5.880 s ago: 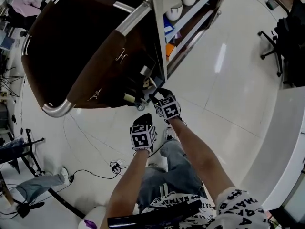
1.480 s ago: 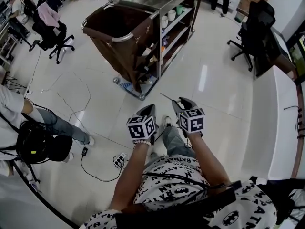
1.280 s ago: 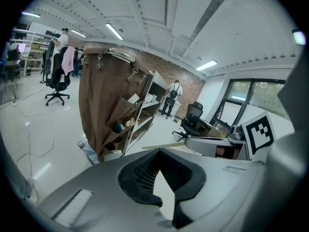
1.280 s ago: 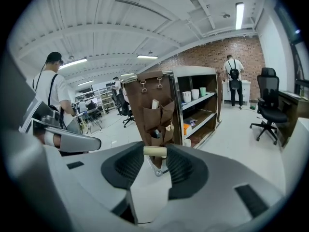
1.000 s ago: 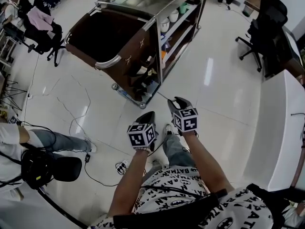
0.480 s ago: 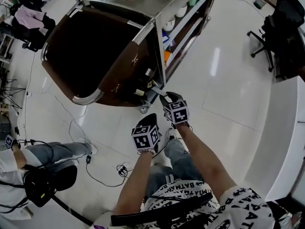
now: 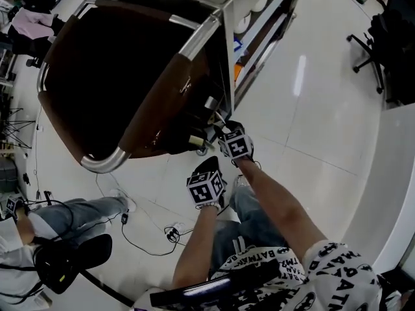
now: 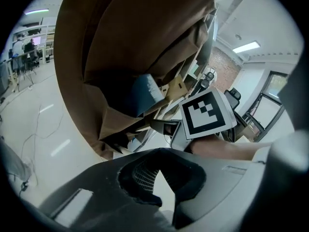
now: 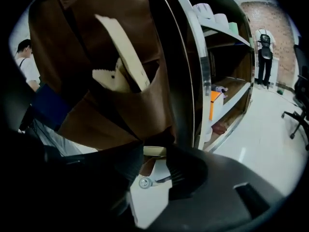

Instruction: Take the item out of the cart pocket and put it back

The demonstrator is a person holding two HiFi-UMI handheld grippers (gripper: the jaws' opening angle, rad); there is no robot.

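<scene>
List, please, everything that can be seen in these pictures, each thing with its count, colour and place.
brown fabric cart bag with metal rim: one, brown, left of the shelves
steel shelf cart: one, silver, joined to the bag
cream flat pieces: at least two, cream, standing in a side pocket of the bag
blue item: one, blue, in another pocket
white round containers: several, white, upper shelf
orange box: one, orange, lower shelf
black office chair: one, black, far right
floor cables: some, black, on the floor
seated person: one, lower left
left gripper: jaws together, empty
right gripper: jaws closed on a held cream piece
</scene>
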